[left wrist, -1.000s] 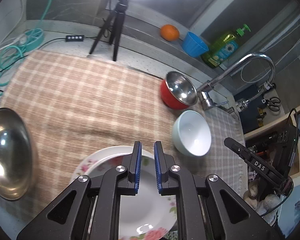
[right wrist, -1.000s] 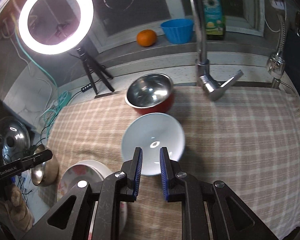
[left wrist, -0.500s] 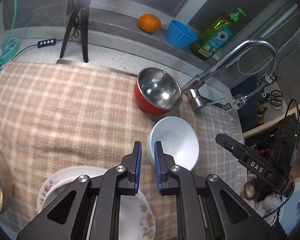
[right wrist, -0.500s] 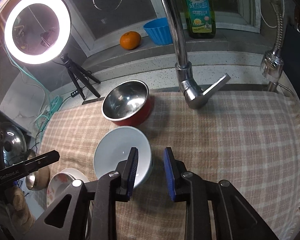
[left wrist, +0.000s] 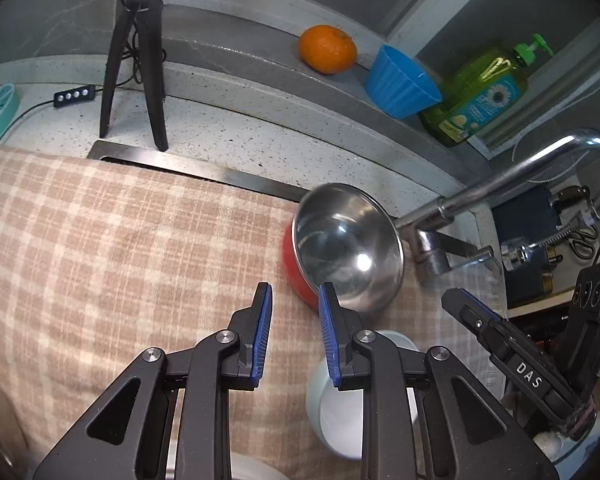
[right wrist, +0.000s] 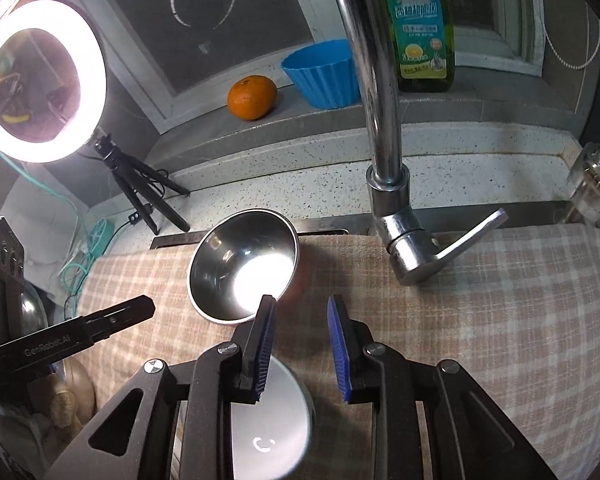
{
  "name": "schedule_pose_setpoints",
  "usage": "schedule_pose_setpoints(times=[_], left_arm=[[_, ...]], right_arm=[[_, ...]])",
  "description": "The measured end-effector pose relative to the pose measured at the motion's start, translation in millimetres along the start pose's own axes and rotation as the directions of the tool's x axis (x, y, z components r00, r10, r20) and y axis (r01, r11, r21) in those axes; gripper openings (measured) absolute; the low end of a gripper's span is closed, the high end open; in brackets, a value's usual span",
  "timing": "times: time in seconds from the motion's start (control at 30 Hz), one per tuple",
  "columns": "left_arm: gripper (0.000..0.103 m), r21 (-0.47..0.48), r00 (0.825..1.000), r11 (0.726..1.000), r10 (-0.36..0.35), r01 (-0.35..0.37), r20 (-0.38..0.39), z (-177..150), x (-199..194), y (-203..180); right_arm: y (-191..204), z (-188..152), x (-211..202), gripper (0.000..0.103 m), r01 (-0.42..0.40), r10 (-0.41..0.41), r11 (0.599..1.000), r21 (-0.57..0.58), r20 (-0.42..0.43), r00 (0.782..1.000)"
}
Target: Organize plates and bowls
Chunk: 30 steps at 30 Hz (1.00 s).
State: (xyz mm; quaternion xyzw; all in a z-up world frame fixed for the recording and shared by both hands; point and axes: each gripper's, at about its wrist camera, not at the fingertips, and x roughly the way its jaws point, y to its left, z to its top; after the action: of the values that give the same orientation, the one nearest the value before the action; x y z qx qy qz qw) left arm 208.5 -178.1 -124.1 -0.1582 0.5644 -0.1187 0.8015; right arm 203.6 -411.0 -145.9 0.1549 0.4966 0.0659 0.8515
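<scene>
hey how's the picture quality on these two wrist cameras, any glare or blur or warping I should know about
Right wrist view: the ring light blows out white and throws a hot glare patch inside the steel bowl; the faucet bows from fisheye warp. Left wrist view: softer, even light, only a small highlight in that bowl; the checked cloth looks slightly smeared, and the counter edge curves.

Steel bowl [left wrist: 346, 256]: ahead of the fingers, on the cloth [left wrist: 100, 248].
White bowl [left wrist: 340, 412]: beneath the fingers.
Faucet [right wrist: 384, 184]: behind both bowls.
</scene>
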Motion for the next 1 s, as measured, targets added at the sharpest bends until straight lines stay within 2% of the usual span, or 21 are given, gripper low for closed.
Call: schedule_pose_setpoints(times=[0.27,0.8,0.87,0.93,1.0], left_arm=[[0.022,-0.034,0.999,0.999,-0.011,0.01,-0.039,20.0,25.7,5.8],[0.022,0.032,0.998,0.998,0.049,-0.048,-0.04,29.7,50.6,-5.0],[0.02,0.041,0.998,0.998,0.052,-0.05,-0.04,29.4,52.0,-5.7],[0.012,0.05,0.997,0.997,0.058,-0.056,-0.041,29.4,54.6,-8.0],[0.012,0.056,0.997,0.996,0.064,-0.062,-0.043,29.9,56.8,-9.6]], right_arm=[[-5.5,13.2,24.0,0.024,-0.027,0.029,0.998,0.057,-0.034,0.999],[-1.2,22.4,55.5,0.024,0.009,-0.006,0.999,0.043,-0.066,0.998],[0.9,22.8,58.7,0.024,0.015,-0.013,0.999,0.035,-0.071,0.997],[3.3,22.6,61.2,0.024,0.02,-0.017,0.999,0.027,-0.078,0.997],[6.2,22.5,63.5,0.024,0.025,-0.024,1.0,0.013,-0.085,0.996]])
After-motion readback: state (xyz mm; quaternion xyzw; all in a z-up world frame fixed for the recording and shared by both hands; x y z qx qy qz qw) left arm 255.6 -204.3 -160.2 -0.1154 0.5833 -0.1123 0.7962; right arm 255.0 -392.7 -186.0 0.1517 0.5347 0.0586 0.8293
